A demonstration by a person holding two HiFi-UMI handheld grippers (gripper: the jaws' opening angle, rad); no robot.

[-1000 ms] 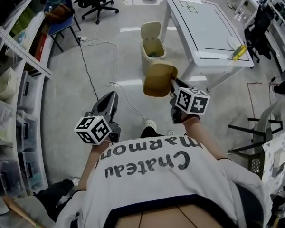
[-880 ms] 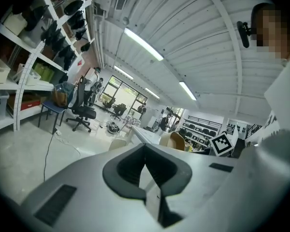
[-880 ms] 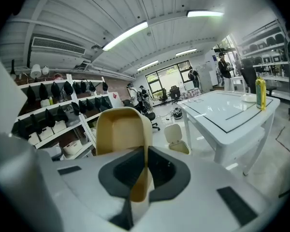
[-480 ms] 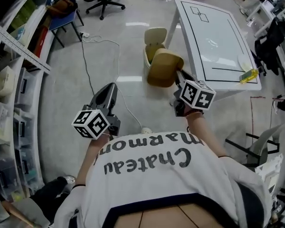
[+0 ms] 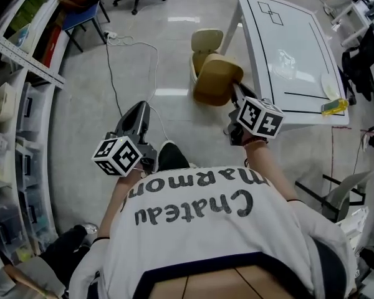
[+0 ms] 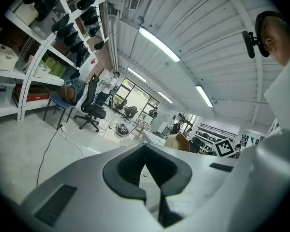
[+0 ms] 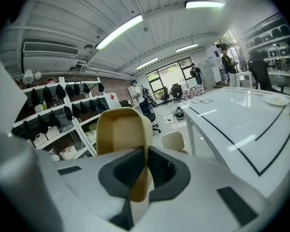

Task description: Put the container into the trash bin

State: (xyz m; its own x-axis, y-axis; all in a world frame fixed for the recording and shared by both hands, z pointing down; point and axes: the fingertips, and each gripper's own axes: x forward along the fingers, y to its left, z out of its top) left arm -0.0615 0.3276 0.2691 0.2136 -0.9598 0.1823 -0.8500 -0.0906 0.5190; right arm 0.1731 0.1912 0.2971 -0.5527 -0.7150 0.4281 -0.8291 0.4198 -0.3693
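**One container hanging just short of the bin**

The right claw (image 7: 145,175) is clamping shut on the tan container (image 5: 215,80), its jaws pinching one wall at the rim, with the hollow side turned toward the claw's own camera. The container is hanging in the air over the floor. From the head view it is overlapping the near side of the bin (image 5: 206,41), which is standing with its lid up just left of the tabletop (image 5: 290,48) leg. The left claw (image 6: 152,175) is hovering low on the left with its jaws together and nothing between them.

Judging by this, the carrying step is under way and the drop is not yet done. The next move is likely calling for a short reach farther out, until the container is sitting squarely over the bin's mouth, and then a parting of the jaws.

Room is looking tight on the right, where the tabletop edge and leg are crowding the bin. The floor on the left is offering more space, though a cable (image 5: 115,67) is trailing across it.
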